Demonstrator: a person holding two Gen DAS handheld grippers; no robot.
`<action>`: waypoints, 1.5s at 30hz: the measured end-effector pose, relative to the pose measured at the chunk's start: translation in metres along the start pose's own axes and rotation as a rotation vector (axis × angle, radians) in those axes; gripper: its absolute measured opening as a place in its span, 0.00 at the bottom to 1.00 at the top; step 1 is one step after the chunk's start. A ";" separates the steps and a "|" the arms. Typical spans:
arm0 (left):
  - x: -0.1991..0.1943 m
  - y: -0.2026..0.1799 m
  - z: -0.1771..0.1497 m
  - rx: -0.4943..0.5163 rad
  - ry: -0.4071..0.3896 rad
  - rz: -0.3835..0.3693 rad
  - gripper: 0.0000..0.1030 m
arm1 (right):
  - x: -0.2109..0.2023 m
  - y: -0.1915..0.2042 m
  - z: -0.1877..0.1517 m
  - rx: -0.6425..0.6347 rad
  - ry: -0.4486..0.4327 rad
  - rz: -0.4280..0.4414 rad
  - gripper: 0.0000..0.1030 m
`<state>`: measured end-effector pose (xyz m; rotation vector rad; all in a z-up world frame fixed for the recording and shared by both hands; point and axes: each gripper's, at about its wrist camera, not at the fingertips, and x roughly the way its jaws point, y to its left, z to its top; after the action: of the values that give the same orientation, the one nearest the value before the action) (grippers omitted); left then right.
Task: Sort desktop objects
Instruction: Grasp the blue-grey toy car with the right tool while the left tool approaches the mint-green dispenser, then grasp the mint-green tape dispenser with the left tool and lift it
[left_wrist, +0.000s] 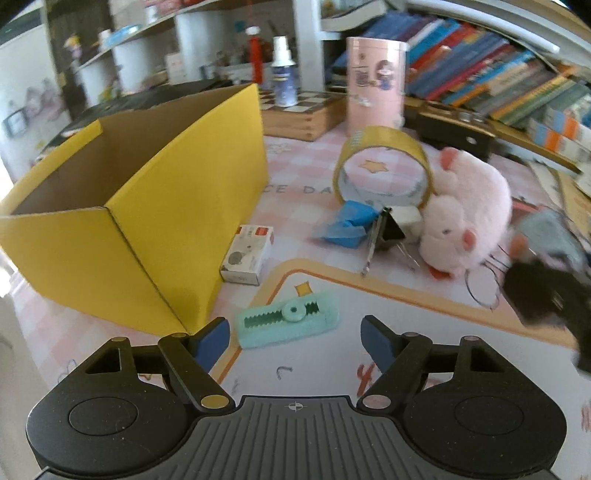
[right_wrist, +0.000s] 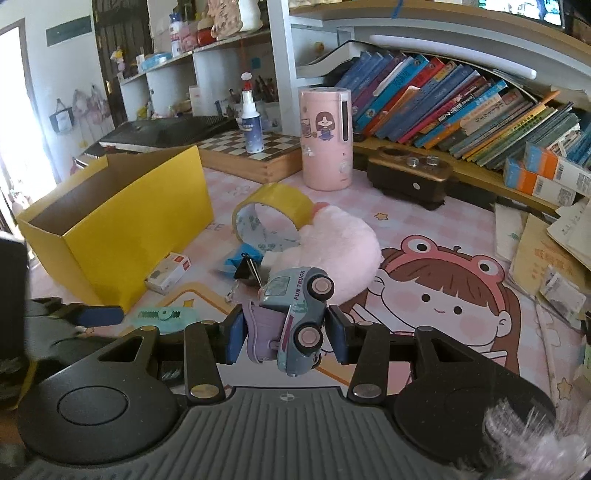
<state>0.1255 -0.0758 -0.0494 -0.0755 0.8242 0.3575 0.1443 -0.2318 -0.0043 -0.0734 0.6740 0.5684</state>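
From the left wrist, the left gripper hangs over the counter with its jaws spread apart and nothing clasped; the mint-green toothed clip lies flat on the counter just ahead of the gap between them, touching neither finger. To the left stands the open yellow box, its inside hidden from this angle, with a small white carton lying against its near corner. Farther back a roll of yellow tape stands on edge, leaning on a pink plush toy; in front of the tape lie a crumpled blue wrapper and a black binder clip. A dark blurred shape at the right edge cannot be made out. From the right wrist, the right gripper has its jaws clenched on a blue-grey toy truck, held tipped on its side above the counter with its wheels facing the right finger and a lilac part against the left finger. The yellow box sits well off to the left, and the tape and plush toy lie beyond the truck. A pink cylinder and a spray bottle stand at the back.
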 end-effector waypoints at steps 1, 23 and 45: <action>0.002 -0.001 0.001 -0.022 0.002 0.018 0.77 | -0.001 -0.001 -0.001 -0.002 0.000 0.005 0.42; 0.015 0.000 0.000 -0.151 0.023 0.041 0.66 | -0.004 -0.018 -0.009 -0.002 0.025 0.052 0.42; -0.056 0.030 -0.019 0.004 -0.055 -0.157 0.66 | -0.019 0.009 -0.024 -0.011 0.095 0.006 0.42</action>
<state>0.0672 -0.0674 -0.0192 -0.1253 0.7598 0.2094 0.1138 -0.2391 -0.0109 -0.1094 0.7638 0.5771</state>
